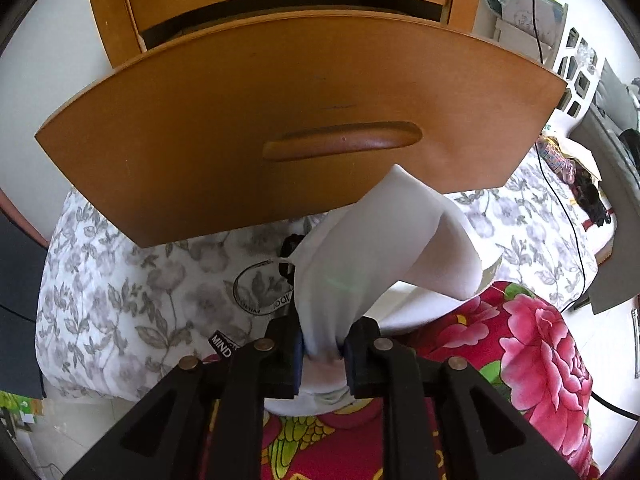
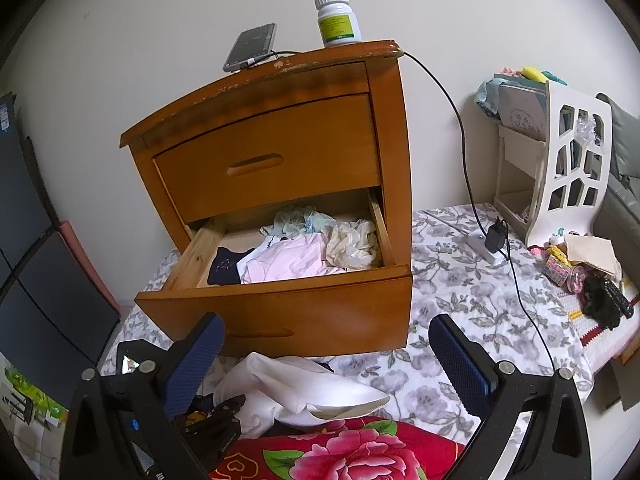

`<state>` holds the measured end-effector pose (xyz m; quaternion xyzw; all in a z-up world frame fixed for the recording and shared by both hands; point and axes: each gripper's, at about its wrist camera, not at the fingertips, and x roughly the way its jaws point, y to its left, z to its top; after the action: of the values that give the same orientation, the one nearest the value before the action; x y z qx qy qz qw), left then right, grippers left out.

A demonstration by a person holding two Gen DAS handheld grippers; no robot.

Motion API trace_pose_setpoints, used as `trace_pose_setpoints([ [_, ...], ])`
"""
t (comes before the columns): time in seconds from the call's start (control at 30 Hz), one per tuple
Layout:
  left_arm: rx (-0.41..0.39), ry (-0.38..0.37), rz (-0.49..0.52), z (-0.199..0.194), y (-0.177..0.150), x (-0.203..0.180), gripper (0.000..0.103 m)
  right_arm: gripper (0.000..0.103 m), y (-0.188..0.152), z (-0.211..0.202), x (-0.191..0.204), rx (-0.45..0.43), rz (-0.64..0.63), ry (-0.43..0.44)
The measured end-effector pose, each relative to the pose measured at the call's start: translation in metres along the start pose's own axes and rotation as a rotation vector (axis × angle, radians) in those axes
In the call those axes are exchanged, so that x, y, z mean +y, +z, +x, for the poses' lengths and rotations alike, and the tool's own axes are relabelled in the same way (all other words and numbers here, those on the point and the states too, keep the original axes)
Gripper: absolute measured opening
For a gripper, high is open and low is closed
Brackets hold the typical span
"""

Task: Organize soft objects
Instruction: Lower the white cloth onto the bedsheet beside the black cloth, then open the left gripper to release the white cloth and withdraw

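Wooden drawer point(image 2: 276, 300) stands open, holding folded clothes point(image 2: 288, 258).

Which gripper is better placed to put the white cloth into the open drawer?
Left, probably: the left gripper already pinches the white cloth below the open drawer. The right gripper is open and empty.

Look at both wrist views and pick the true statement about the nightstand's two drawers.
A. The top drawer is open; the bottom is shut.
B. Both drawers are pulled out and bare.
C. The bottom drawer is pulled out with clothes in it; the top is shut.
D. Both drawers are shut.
C: the bottom drawer stands pulled out with clothes lying inside, while the top drawer sits flush in the nightstand.
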<state>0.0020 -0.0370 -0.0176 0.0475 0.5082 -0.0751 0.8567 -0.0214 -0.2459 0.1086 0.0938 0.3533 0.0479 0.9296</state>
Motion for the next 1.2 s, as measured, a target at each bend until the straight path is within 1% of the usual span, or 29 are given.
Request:
trace_pose_setpoints([
  [0.07,-0.006,-0.006,0.012,-0.004,0.0,-0.001,0.024,0.103,0.0,0.001,0.001,0.0,0.0,-0.001],
  [0.13,-0.011,-0.009,0.018,-0.01,0.001,-0.003,0.032,0.103,0.0,0.0,0.001,0.001,-0.001,-0.001],
  [0.23,-0.014,-0.022,0.014,-0.019,0.001,-0.004,0.036,0.103,0.0,0.0,0.001,0.0,-0.001,-0.001],
  [0.4,-0.032,-0.053,-0.001,-0.041,0.003,-0.003,0.038,0.103,0.0,0.0,0.001,-0.002,-0.002,-0.003],
  [0.47,-0.062,-0.061,-0.004,-0.057,0.005,-0.001,0.041,0.103,0.0,0.0,0.002,-0.006,-0.003,-0.002],
  [0.53,-0.095,-0.059,-0.006,-0.072,0.008,0.0,0.049,0.103,0.001,-0.002,0.002,-0.013,-0.004,0.0],
  [0.67,-0.17,-0.041,-0.037,-0.108,0.018,0.011,0.05,0.103,0.002,-0.006,0.002,-0.02,-0.006,0.002],
  [0.77,-0.227,-0.027,-0.067,-0.134,0.027,0.022,0.053,0.103,0.002,-0.007,0.002,-0.023,-0.006,0.003],
  [0.87,-0.287,-0.007,-0.087,-0.161,0.039,0.031,0.061,0.103,0.003,-0.008,0.002,-0.024,-0.006,0.004],
  [1.0,-0.358,0.009,-0.116,-0.191,0.055,0.041,0.064,0.103,0.003,-0.007,0.003,-0.021,-0.01,0.007],
  [1.2,-0.398,0.011,-0.156,-0.214,0.087,0.05,0.066,0.103,0.002,-0.006,0.005,-0.017,-0.016,0.012],
])
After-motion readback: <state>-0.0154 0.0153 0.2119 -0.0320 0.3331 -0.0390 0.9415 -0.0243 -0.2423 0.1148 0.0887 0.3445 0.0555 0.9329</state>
